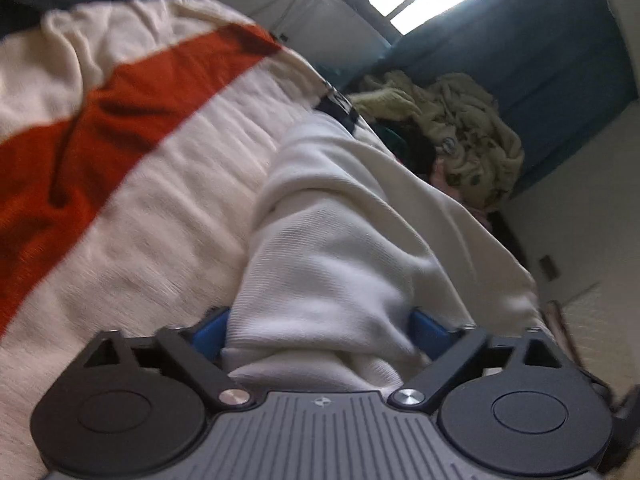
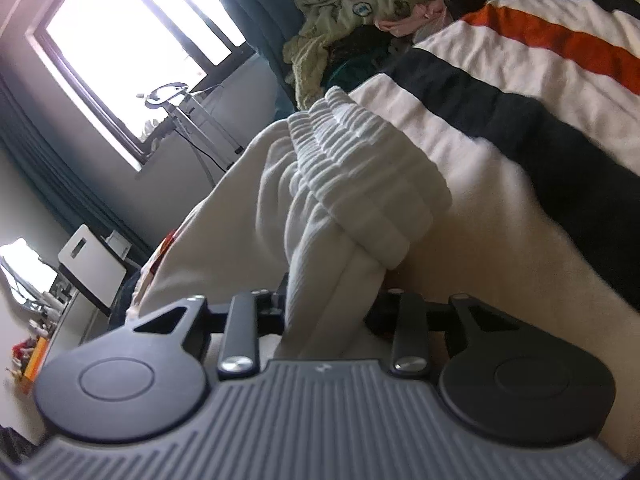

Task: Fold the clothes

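Note:
A white knit garment (image 1: 328, 240) lies bunched on a striped bedspread (image 1: 120, 128). My left gripper (image 1: 320, 332) is shut on a thick fold of it; the cloth fills the gap between the blue fingers (image 1: 212, 332). In the right wrist view the same white garment (image 2: 352, 192) shows its ribbed elastic waistband (image 2: 340, 140). My right gripper (image 2: 328, 304) is shut on a fold below that band, fingers mostly hidden by cloth.
A heap of clothes with a pale green printed blanket (image 1: 464, 128) lies further along the bed; it also shows in the right wrist view (image 2: 352, 4). A window (image 2: 132, 40), blue curtains (image 1: 532, 40), a metal stand (image 2: 188, 120) and a shelf with a white box (image 2: 92, 264) surround the bed.

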A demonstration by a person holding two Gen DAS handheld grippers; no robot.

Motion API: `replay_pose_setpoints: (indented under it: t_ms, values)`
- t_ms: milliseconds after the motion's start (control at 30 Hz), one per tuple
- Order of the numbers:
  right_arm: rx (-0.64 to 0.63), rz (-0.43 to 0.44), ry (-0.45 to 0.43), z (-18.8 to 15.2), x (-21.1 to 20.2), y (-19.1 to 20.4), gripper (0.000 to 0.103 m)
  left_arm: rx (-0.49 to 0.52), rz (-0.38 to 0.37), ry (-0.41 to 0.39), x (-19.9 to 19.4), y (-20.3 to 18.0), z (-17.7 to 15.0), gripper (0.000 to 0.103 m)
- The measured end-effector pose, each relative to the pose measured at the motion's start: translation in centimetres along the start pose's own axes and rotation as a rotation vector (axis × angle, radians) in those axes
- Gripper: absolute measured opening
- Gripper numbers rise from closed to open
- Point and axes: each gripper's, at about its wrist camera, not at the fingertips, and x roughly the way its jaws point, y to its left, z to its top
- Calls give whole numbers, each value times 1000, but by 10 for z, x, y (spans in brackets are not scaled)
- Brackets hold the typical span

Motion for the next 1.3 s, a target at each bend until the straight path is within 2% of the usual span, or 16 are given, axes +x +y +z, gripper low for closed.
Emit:
replay_pose_setpoints:
  t_ms: [67,167,267,367,467,533,633,800,1033,1167,1300]
  values:
    - [-22,-18,17,-6,-6,4,36,12,23,-10,-3,0,-2,71]
    - [-44,25,10,-9,-18,10,36,-27,-12,-45,-10,3,-2,53]
    - [-73,67,-15,-9,-25,18,35,-52,-65,-98,-22,3,1,41]
    - [-83,101,-27,-5,-32,26,33,-99,-130,-125,-34,3,8,37]
    - [-26,140,-35,10,-43,27,32,-102,-193,-122,-45,-10,14,36]
    - [8,158,-53,25,-55,26,32,-113,-261,-117,-52,-28,22,36]
    - [56,185,-80,57,-75,18,32,-90,-293,-101,-48,-69,33,36]
    - [22,156,-143,126,-99,-9,32,31,-313,-44,2,-172,45,36]
    - [-10,60,-273,242,-104,-78,32,102,-401,21,128,-304,47,36]
    - [6,-5,-307,284,-83,-123,32,108,-391,61,204,-344,29,36]
    - [56,-91,-282,278,-45,-178,33,197,-327,128,272,-334,-8,36]
